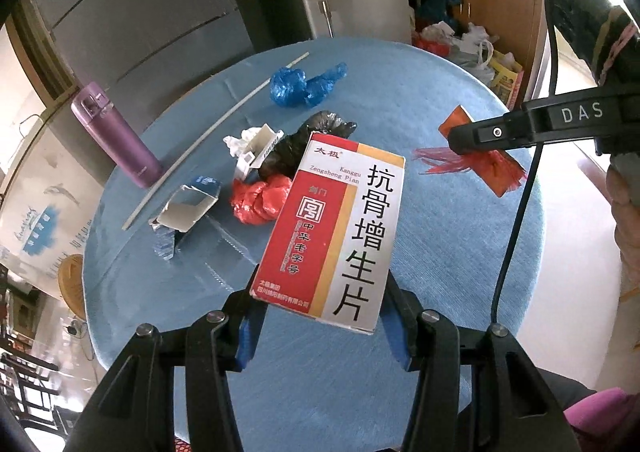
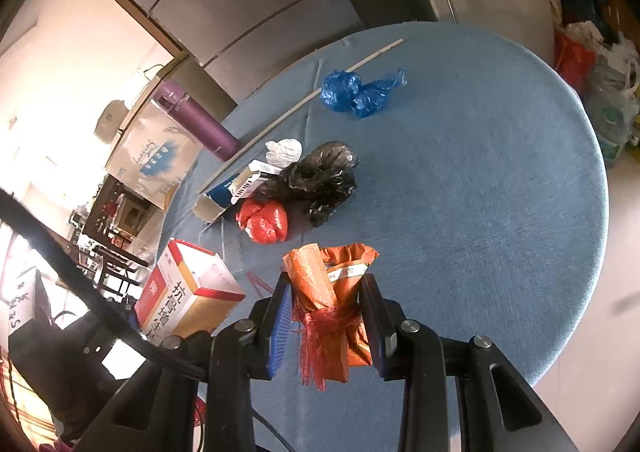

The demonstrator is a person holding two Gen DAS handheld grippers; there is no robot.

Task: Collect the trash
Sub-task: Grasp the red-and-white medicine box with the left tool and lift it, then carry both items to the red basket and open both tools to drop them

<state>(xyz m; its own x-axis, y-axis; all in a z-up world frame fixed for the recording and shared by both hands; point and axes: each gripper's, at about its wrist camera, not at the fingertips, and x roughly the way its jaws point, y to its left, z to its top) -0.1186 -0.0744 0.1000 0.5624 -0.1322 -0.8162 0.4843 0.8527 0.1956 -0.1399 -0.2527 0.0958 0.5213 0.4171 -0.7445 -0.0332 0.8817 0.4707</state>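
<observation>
Standing near the far left edge of the round blue-clothed table is a purple metal flask, upright, with a long thin white stick lying just to its right. Right of the flask and nearer the camera lies a torn-open blue and white cardboard carton. Further right of the flask sits a heap of litter: a crumpled white tissue, a small white box, a crumpled black plastic bag and a bunched red plastic bag, all touching one another. Beyond the heap, well apart from the flask, rests a knotted blue plastic bag.

Nearer the camera, the left gripper is clamped on a red, yellow and white medicine box printed with Chinese characters; its blue pads press the box's lower sides, and the box is held tilted above the cloth. At the far right, the right gripper is closed on an orange foil packet with a red fringe, squeezed between its two fingers and lifted clear of the table.
</observation>
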